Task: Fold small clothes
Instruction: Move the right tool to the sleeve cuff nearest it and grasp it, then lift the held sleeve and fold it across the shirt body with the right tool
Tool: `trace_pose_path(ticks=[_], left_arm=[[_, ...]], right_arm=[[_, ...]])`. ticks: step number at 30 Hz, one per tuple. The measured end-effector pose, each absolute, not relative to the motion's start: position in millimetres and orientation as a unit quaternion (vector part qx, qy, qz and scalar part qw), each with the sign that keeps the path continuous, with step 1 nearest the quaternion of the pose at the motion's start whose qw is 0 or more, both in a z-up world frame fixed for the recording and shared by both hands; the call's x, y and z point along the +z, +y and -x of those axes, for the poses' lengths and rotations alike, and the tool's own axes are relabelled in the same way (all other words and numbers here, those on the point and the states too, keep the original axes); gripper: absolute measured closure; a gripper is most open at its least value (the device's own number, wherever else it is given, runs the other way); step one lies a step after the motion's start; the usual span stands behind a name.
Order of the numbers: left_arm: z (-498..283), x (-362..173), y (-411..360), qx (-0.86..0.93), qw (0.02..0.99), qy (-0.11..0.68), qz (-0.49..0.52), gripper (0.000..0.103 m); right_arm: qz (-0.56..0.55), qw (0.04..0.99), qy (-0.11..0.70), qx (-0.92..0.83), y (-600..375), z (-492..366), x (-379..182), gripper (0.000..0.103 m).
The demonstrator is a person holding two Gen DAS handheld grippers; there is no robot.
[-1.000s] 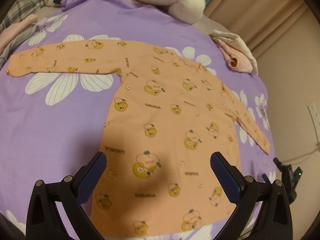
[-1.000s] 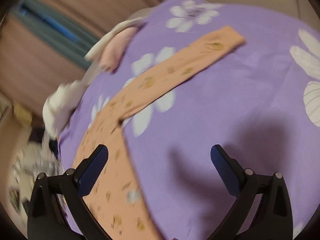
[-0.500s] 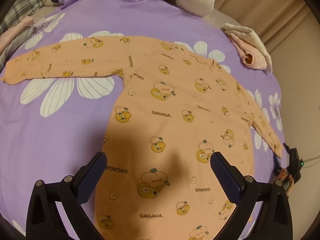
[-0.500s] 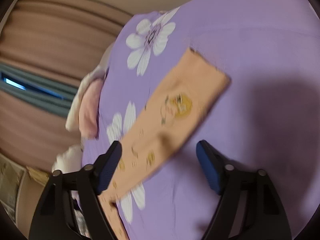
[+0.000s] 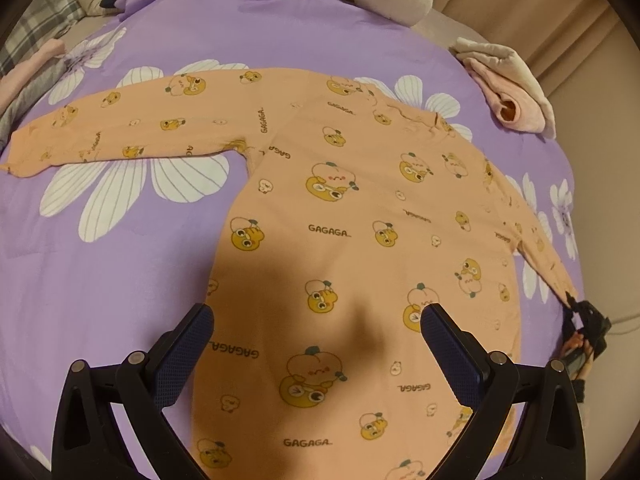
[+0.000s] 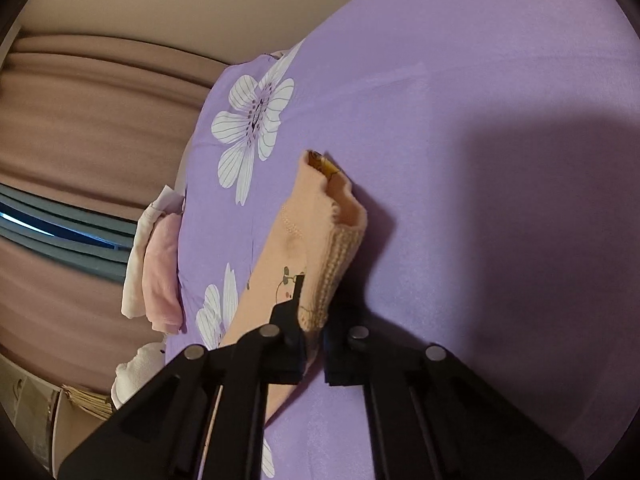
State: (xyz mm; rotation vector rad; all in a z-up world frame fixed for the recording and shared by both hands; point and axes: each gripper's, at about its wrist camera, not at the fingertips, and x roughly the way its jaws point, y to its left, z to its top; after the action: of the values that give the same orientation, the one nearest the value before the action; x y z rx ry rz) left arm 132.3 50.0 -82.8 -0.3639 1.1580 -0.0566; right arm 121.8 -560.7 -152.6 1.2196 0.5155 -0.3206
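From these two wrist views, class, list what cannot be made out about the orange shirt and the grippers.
- Left wrist view: the orange shirt hem is cut off by the bottom edge, behind the open left gripper.
- Left wrist view: the right gripper is small and dark at the sleeve end.
- Right wrist view: the pinched part of the cuff is hidden by its fingers.

The small top point(image 5: 344, 216) is peach-orange, printed with yellow-orange cartoon faces and dark "GAGAGA" lettering. The sheet point(image 5: 120, 280) beneath it is lilac with large white flowers lined in grey. The folded cloth point(image 5: 508, 84) at the sheet's far right edge is pale pink and cream. The gripper pads point(image 5: 180, 356) are dark blue on black frames.
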Motion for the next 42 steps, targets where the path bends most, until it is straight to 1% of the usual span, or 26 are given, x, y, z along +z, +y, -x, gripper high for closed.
trace_pose_path(ticks=[3, 6, 10, 19, 25, 35, 42], left_arm=[[-129.6, -80.7, 52.2, -0.024, 0.822, 0.542, 0.171, 0.001], [-125.8, -77.6, 54.4, -0.022, 0.825, 0.539, 0.167, 0.001], [-120.6, -74.4, 56.5, -0.02, 0.827, 0.537, 0.164, 0.001], [-103.9, -67.8, 63.3, -0.03, 0.829, 0.53, 0.173, 0.001], [-91.1, -62.8, 70.5, -0.04, 0.83, 0.526, 0.179, 0.001], [-72.1, -64.0, 103.8, -0.033, 0.831, 0.516, 0.206, 0.001], [-66.9, -72.2, 134.7, -0.015, 0.826, 0.514, 0.233, 0.001]], right_arm=[[-0.537, 0.789, 0.254, -0.155, -557.4, -126.9, -141.8, 0.097], [-0.506, 0.809, 0.258, -0.152, -551.5, -128.9, -127.1, 0.098], [-0.482, 0.831, 0.244, -0.131, -542.8, -127.6, -102.2, 0.098], [-0.385, 0.886, 0.244, -0.081, -491.8, -147.3, -30.6, 0.098], [-0.256, 0.927, 0.271, -0.051, -421.2, -170.9, 16.4, 0.098], [-0.119, 0.952, 0.284, 0.005, -314.6, -210.6, 66.9, 0.098], [-0.016, 0.955, 0.294, 0.035, -225.2, -237.8, 77.2, 0.097]])
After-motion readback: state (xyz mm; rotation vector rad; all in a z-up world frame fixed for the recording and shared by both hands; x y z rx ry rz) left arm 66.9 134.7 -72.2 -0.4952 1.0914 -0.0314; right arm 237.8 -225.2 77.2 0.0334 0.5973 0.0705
